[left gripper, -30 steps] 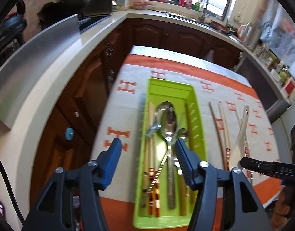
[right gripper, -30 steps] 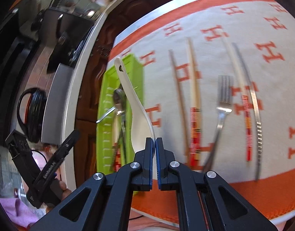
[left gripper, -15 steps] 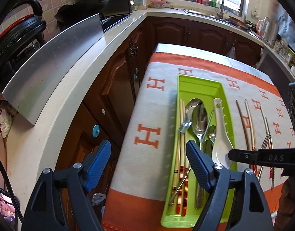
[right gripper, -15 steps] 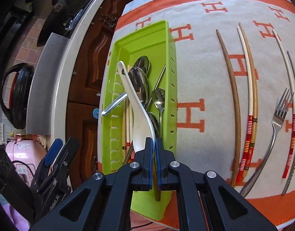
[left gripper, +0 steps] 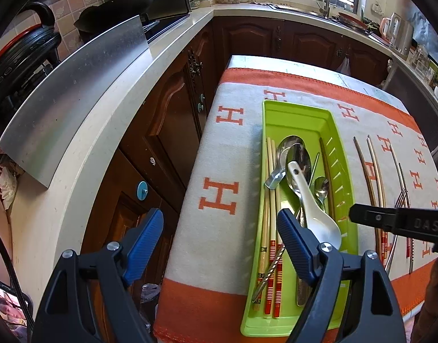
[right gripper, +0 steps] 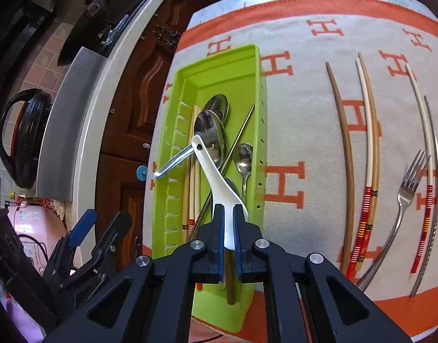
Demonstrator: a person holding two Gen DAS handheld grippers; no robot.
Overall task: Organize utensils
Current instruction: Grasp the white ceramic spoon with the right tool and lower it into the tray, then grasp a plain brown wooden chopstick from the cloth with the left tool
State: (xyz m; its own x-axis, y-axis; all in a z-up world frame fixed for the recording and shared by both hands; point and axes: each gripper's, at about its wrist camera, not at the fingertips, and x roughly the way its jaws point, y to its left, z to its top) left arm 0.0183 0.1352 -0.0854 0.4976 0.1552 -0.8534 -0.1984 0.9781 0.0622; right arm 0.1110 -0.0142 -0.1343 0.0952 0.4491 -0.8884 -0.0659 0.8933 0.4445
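A lime-green tray (left gripper: 299,114) (right gripper: 219,65) lies on the H-patterned cloth and holds metal spoons (left gripper: 297,157), chopsticks and a white ceramic spoon (left gripper: 313,211) (right gripper: 216,177). My right gripper (right gripper: 229,208) is over the tray's near end. Its pads still touch the white spoon's bowl and the jaws are just starting to open. The spoon's handle rests on the metal spoons. My left gripper (left gripper: 219,217) is open and holds nothing, beside the tray's left side at the table edge. It shows low on the left of the right wrist view (right gripper: 87,228).
Right of the tray, several chopsticks (right gripper: 367,143) and a fork (right gripper: 404,197) lie loose on the cloth (right gripper: 304,100). A pale counter (left gripper: 104,120) with a steel panel and dark wood cabinets run along the left. A sink and bottles stand at the back.
My right gripper carried the white spoon left from the cloth into the tray, and its pads have parted slightly. My left jaws widened and that view swung left.
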